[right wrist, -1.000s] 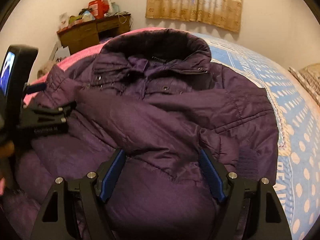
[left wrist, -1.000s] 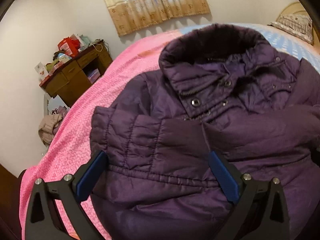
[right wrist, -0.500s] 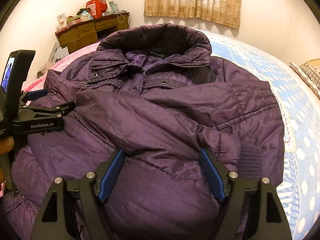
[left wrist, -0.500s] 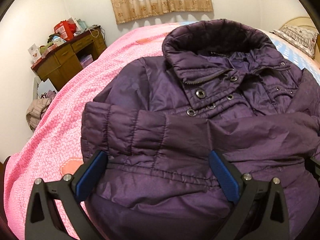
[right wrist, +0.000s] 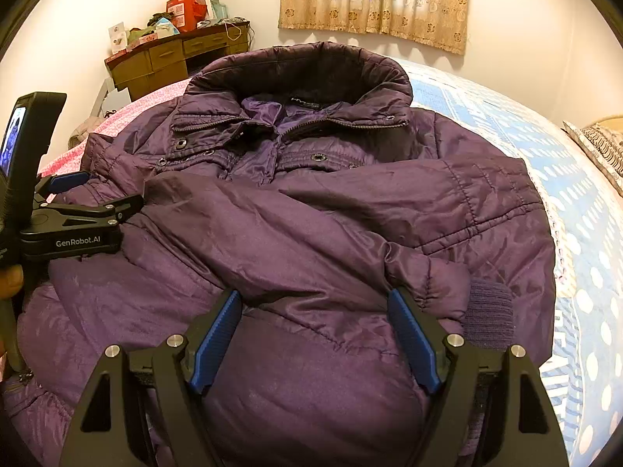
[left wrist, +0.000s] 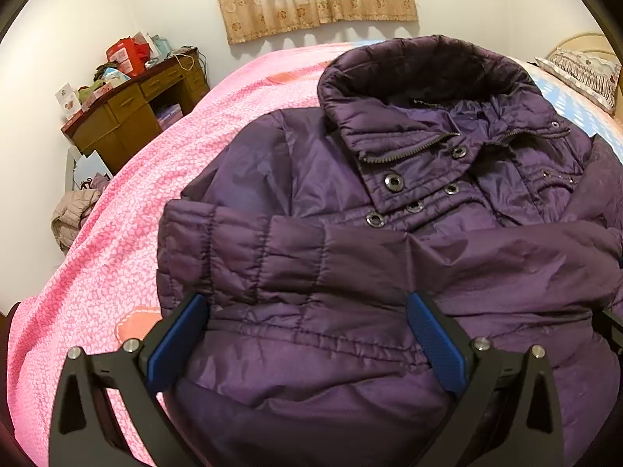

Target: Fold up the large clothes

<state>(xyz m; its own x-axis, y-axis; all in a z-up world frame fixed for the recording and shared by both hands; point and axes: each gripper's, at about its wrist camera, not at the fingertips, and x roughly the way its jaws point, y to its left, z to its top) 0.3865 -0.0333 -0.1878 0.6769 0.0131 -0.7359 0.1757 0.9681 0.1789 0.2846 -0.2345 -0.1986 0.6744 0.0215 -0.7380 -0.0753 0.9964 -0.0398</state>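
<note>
Hovering with its blue pads spread wide and nothing between them, the left gripper [left wrist: 307, 334] sits over the lower front of the purple padded jacket [left wrist: 389, 241], near the jacket's edge toward the pink side of the bed [left wrist: 117, 241]. The right gripper [right wrist: 315, 334] is likewise released, poised above the jacket's lower front near the knit cuff [right wrist: 488, 317] of the sleeve folded across the chest. The jacket lies face up across the middle of the bed, collar toward the curtained wall, both sleeves crossed over the front.

Risk, as I judge it: the shell looks slick and puffy, so a shallow pinch may catch only the top layer, and lifting the hem could let the crossed sleeves slide off and undo the fold.

No container holds anything here; a cluttered wooden desk [left wrist: 132, 109] stands beyond the bed's far corner, its contents too small to name.
</note>
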